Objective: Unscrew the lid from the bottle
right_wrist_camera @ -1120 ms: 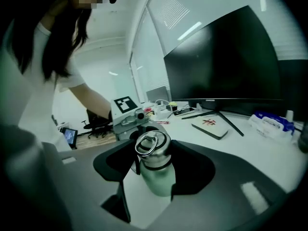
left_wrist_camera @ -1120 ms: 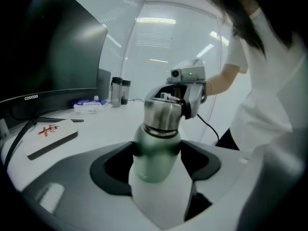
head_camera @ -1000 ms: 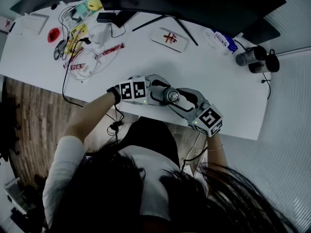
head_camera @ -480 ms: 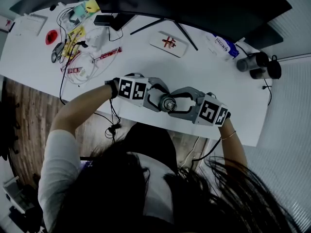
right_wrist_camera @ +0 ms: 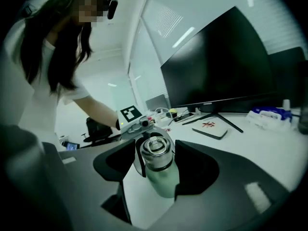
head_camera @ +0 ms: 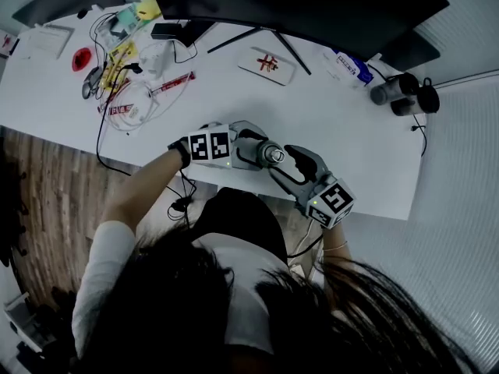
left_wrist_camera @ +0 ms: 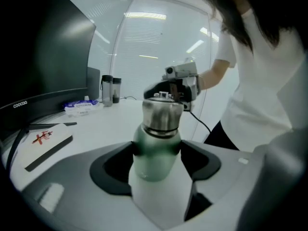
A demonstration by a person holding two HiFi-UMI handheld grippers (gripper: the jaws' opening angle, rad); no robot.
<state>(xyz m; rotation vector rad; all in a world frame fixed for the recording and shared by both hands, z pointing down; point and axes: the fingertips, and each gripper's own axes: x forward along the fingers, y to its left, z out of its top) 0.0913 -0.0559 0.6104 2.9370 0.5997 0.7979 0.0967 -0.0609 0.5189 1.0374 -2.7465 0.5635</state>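
A white desk (head_camera: 351, 131) fills the head view, with a dark monitor (head_camera: 296, 6) along its far side. The bottle (head_camera: 270, 155) stands in front of the monitor, at the desk's near edge. The left gripper (head_camera: 257, 152) and the right gripper (head_camera: 284, 164) reach it from opposite sides.

In the left gripper view, the jaws are clamped on the green body, below the steel lid (left_wrist_camera: 162, 112), which is on.

The right gripper view looks towards the monitor. Its jaws stand wide and straddle the lid without pressing, with a gap on one side. The step in hand looks to be setting a grip on the lid. Next, the right jaws need to close squarely on it and twist while the left gripper holds the body firm.
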